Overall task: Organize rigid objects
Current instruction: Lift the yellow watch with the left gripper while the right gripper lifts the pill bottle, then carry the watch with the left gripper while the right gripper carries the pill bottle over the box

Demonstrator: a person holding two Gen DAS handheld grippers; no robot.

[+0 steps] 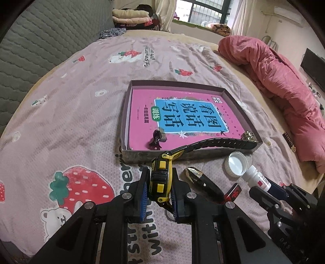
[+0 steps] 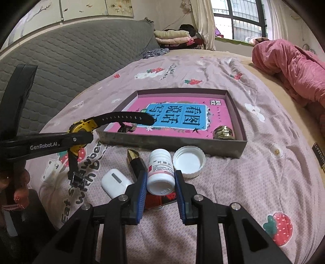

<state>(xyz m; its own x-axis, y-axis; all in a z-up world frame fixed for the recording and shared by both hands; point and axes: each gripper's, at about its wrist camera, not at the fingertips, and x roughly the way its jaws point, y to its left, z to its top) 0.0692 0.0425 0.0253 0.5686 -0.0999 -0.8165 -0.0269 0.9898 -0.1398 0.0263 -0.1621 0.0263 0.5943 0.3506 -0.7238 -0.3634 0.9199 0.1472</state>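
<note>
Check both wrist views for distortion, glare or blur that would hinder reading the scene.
Left wrist view: strong fisheye bending, dark vignette corners, window blown out; watch in the left gripper sharp. Right wrist view: same curvature and corners, bright window, soft even light; bottle label legible in the right gripper.

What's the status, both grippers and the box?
Left gripper shut on watch. Right gripper shut on pill bottle. Box open, holds book. Cap, earbud case on the bed.
</note>
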